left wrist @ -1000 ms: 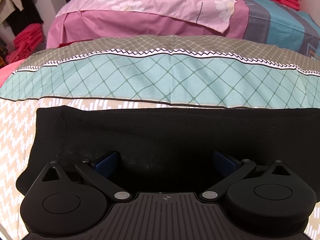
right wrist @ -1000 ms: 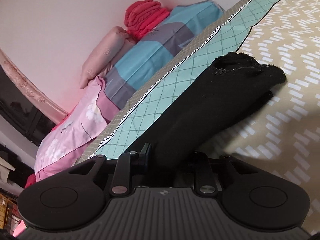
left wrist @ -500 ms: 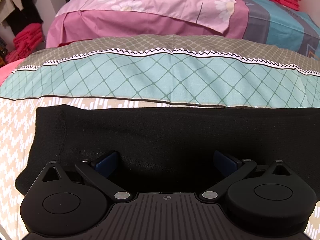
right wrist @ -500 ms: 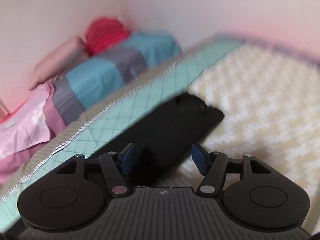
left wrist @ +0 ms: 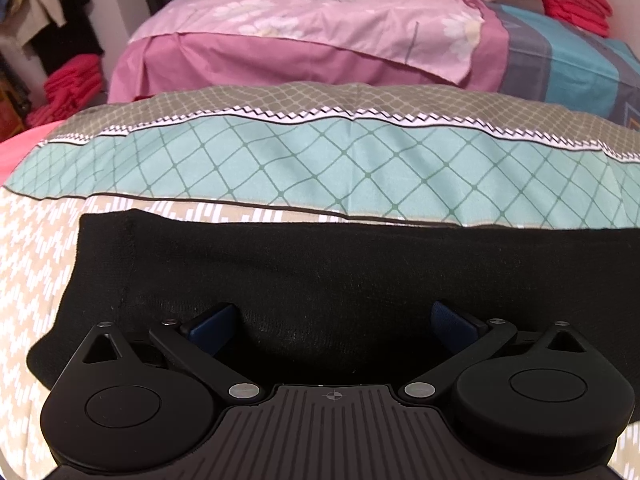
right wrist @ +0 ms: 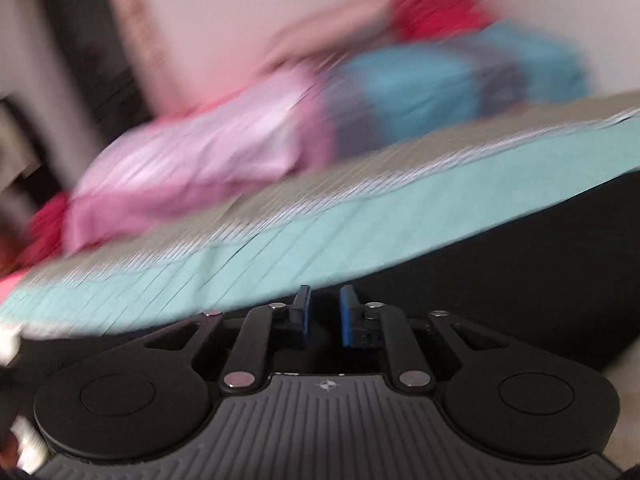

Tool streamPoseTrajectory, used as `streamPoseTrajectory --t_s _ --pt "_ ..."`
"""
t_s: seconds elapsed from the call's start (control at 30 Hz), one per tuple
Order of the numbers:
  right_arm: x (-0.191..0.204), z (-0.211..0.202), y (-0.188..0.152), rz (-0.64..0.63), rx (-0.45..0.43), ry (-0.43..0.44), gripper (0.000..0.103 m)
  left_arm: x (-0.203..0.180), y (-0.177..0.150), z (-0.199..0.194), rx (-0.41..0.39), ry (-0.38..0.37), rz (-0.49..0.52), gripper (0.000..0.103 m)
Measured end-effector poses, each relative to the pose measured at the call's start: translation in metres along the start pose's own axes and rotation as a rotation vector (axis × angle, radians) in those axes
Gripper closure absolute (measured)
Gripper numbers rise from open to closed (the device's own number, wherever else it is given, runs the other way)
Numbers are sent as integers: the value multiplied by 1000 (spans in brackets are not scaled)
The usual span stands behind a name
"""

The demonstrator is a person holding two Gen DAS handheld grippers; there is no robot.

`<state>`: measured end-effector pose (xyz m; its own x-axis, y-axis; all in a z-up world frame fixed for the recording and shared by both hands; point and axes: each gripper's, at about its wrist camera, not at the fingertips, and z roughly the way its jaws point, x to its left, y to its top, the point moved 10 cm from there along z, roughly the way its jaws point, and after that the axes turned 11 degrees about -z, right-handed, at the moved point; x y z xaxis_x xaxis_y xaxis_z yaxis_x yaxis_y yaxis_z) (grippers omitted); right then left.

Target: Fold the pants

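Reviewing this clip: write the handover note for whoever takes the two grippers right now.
Left gripper: open, hovering low over the black pants, holding nothing.
Right gripper: fingers close together with a narrow gap; the view is motion-blurred, so a grip on cloth cannot be confirmed.
Pants: lying as a flat, long band across the bedspread, one end visible at the left of the left wrist view.
Done: the pants look flattened into a strip.
Left: probably the crosswise folds; how many have been made is not visible.
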<state>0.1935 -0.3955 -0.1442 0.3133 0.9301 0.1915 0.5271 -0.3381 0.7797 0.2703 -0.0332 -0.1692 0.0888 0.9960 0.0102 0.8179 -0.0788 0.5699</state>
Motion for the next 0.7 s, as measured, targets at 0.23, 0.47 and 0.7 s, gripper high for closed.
streamPoseTrajectory --t_s 0.23,0.47,0.7 --pt "-119 -87 -48 552 31 -225 36 1 0 0 -10 -9 -8 0" --pt "-126 -44 -33 608 119 71 14 1 0 1 -7 -1 -17 0" --pt "-141 -25 -11 640 -41 128 33 2 0 1 -2 1 -20 0"
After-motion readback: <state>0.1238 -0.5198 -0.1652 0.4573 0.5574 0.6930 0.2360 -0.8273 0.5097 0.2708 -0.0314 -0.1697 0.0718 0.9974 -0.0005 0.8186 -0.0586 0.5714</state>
